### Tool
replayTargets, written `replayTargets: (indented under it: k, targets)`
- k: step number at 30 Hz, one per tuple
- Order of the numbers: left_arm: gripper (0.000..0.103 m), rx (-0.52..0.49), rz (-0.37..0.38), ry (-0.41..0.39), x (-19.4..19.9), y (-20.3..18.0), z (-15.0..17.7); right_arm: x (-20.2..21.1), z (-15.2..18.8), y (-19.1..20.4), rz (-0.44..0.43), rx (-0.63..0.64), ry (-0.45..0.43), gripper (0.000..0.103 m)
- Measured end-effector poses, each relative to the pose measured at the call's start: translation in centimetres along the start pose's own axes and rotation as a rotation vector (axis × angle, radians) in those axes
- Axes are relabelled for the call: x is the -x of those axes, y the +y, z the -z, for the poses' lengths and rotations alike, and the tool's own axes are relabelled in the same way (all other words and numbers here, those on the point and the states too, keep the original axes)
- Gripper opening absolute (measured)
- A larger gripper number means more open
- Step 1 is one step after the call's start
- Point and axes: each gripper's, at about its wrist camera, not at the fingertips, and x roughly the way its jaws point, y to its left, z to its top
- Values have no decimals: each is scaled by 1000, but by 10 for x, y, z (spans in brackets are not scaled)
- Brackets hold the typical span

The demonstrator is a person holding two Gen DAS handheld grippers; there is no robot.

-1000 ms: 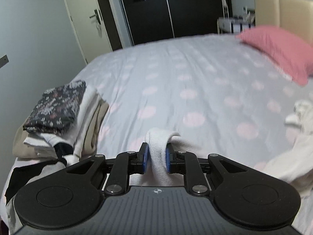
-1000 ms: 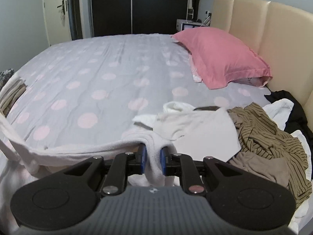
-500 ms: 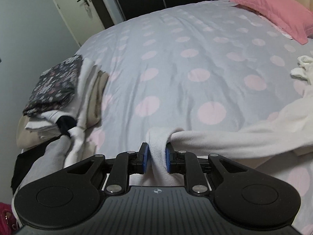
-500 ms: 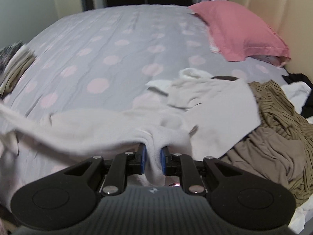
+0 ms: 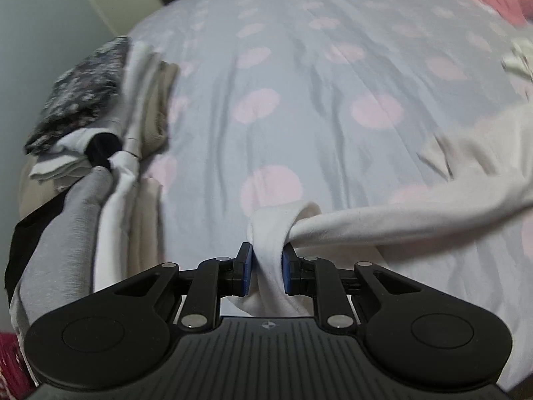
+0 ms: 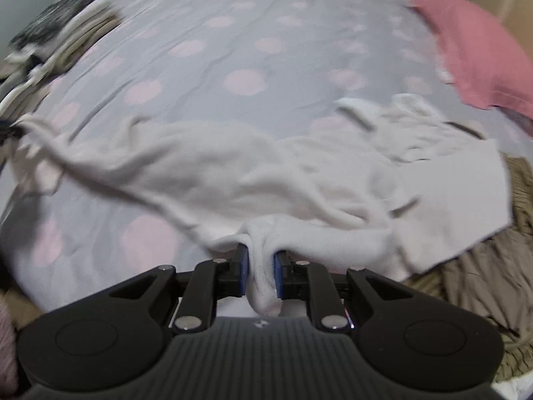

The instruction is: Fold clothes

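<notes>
With left tongs and right tongs each clamped on a bunched edge of the white garment, lower evenly, keeping it taut ahead over the dotted bed, probably clear of the folded stack leftward.

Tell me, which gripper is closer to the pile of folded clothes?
The left. The left gripper, holding the white garment, is just beside the folded pile. The right gripper grips the garment's other end, far across the bed.
</notes>
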Motion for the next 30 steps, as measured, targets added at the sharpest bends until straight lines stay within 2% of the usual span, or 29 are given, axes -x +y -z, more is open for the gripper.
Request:
replayTargets:
  k: [5, 8, 9, 10, 14, 16, 18, 21, 23, 25, 26, 30]
  targets:
    - [21, -44, 71, 35, -4, -12, 7, -10, 0, 29, -59, 116, 68, 19]
    - [41, -91, 116, 24, 2, -22, 8, -12, -2, 35, -71, 148, 96, 28]
    - [55, -107, 132, 9, 7, -27, 7, -12, -2, 36, -81, 148, 100, 29]
    - [62, -121, 151, -8, 12, -31, 6, -11, -2, 35, -90, 146, 102, 30]
    - [65, -166, 240, -39, 21, -51, -8, -3, -10, 24, -116, 102, 75, 38]
    - [71, -173, 305, -41, 20, -61, -17, 0, -20, 14, -102, 71, 58, 40]
    - [71, -167, 368, -42, 16, -70, -29, 1, -30, 3, -80, 36, 41, 42]
    - [71, -152, 454, -40, 5, -86, -44, 2, -47, -20, -79, -61, 4, 54]
    - [71, -143, 476, -31, -5, -98, -50, 2, -58, -37, -77, -129, -16, 65]
    - [71, -149, 487, -19, -15, -108, -52, -1, -67, -48, -48, -154, -29, 68]
    - [71, -150, 490, -7, -20, -111, -53, -4, -72, -54, -32, -164, -35, 73]
    - [71, -147, 493, 41, -38, -118, -55, -23, -85, -80, 36, -226, -40, 75]
